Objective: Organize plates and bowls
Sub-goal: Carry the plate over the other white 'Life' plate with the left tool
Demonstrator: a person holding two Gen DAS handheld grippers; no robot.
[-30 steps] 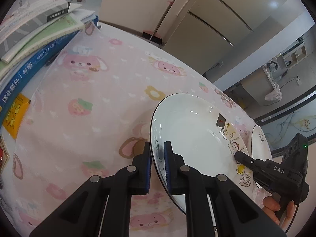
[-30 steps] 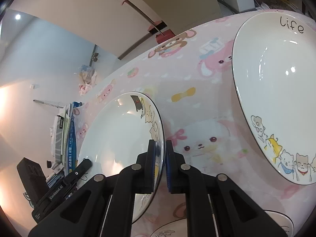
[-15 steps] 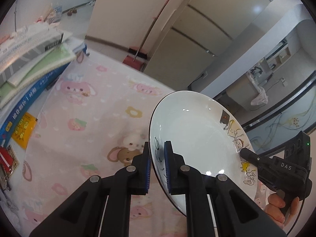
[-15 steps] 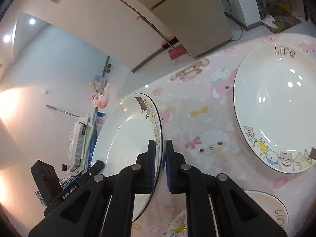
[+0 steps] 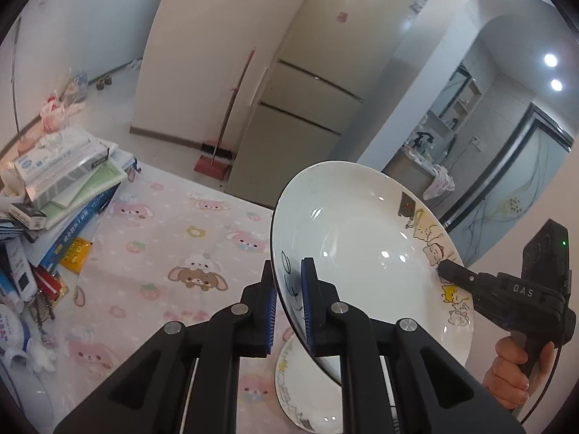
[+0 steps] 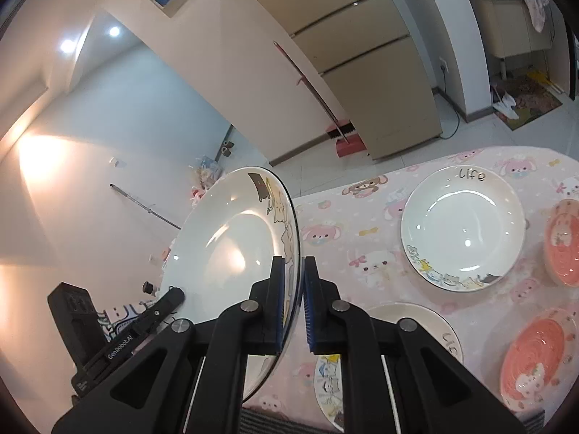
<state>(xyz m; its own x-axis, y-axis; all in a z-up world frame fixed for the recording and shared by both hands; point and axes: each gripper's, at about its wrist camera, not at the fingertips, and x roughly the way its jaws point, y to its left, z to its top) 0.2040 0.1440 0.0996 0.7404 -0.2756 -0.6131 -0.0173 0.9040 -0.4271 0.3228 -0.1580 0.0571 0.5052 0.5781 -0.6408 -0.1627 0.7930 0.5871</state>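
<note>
Plate (image 5: 365,249): glazed ceramic, stiff, slippery, breakable, probably fairly heavy; held clear above the bench (image 5: 163,253).
Left gripper (image 5: 288,302): jaws clamped on the near rim.
Right gripper (image 6: 292,302): jaws clamped on the opposite rim.
Hold: rim edges, 2 opposite points.

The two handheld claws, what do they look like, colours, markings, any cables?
Both are matte black plastic with angular linkage arms, silver round pivot bolts and blue ribbed pads on the fingers. The right claw carries white "DAS" lettering, a boxy block with a small green light, a pistol handle and a thin dark cable trailing below. The left claw bears white "GenRobot.AI" lettering along its side.
</note>
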